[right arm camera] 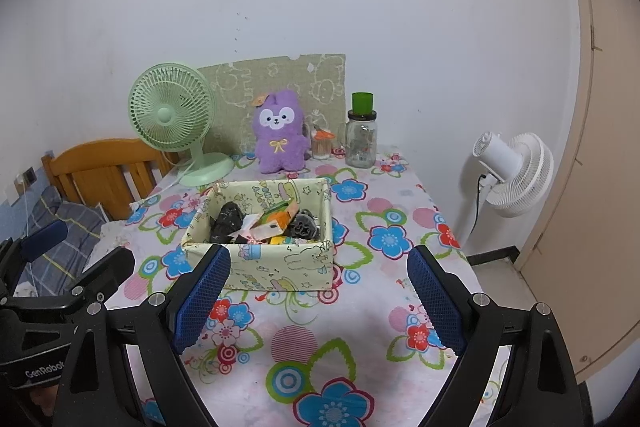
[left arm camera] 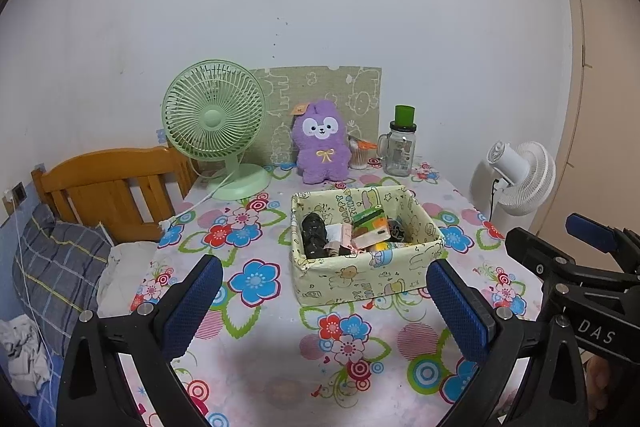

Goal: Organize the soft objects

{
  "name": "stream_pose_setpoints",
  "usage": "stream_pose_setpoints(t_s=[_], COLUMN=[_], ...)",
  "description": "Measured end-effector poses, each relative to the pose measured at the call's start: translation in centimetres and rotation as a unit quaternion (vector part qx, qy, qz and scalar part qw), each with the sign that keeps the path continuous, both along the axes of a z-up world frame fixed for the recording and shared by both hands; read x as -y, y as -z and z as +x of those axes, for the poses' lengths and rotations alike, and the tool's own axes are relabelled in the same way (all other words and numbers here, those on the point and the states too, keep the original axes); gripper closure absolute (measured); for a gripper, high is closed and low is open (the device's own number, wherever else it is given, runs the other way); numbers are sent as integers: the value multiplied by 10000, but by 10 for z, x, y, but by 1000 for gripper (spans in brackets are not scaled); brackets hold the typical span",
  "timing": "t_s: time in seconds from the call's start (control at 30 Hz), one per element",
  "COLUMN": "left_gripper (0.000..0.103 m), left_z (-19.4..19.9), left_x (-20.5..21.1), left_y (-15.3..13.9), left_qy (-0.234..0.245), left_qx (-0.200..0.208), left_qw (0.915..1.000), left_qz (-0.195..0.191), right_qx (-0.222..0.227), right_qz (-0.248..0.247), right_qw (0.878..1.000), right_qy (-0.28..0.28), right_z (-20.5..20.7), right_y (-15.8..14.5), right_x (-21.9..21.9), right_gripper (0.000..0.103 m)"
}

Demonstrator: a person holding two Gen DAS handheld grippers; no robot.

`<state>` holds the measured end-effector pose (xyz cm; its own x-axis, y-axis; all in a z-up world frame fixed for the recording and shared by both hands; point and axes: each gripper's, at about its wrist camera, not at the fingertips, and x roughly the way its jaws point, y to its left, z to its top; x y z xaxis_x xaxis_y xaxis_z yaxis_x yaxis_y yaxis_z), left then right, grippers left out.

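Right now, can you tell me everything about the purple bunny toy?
The purple plush bunny looks soft and fuzzy. It has two short rounded ears, a white face patch with dark eyes and a small smile, a yellow bow stitched on its chest, and an orange tag by one ear. It stands upright at the back of the flowered tablecloth, leaning against the patterned green board, between the green desk fan and the glass jar. No gripper touches it.

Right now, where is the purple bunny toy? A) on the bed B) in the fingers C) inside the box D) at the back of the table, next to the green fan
D: the purple bunny toy stands at the table's back edge, beside the green fan, behind the box.
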<state>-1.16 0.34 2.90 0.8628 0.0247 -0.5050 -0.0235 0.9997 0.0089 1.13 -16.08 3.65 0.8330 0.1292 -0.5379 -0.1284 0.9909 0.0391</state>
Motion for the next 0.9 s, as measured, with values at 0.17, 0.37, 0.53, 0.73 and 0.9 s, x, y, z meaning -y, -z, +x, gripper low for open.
stream_pose_setpoints(t_s=[0.17,0.37,0.53,0.73,0.9], left_gripper=[0,0,0,0,0], left_z=[0,-1,-1,-1,-2], left_x=[1,-1,-1,-2,-2], left_y=[0,0,1,0,0], left_qy=[-14,-32,-38,-33,-28], left_qx=[-6,12,14,18,16], left_qw=[10000,10000,10000,10000,10000], left_qz=[-13,-32,-18,-23,-27], right_qx=[4,12,10,14,7], right_qz=[1,-3,6,1,9], right_qw=[10000,10000,10000,10000,10000], right_qy=[-13,-29,-27,-41,-29], right_z=[0,0,0,0,0], right_y=[-1,-1,-1,-3,-3], right_x=[0,-1,-1,-2,-1], right_gripper=[11,11,11,11,11])
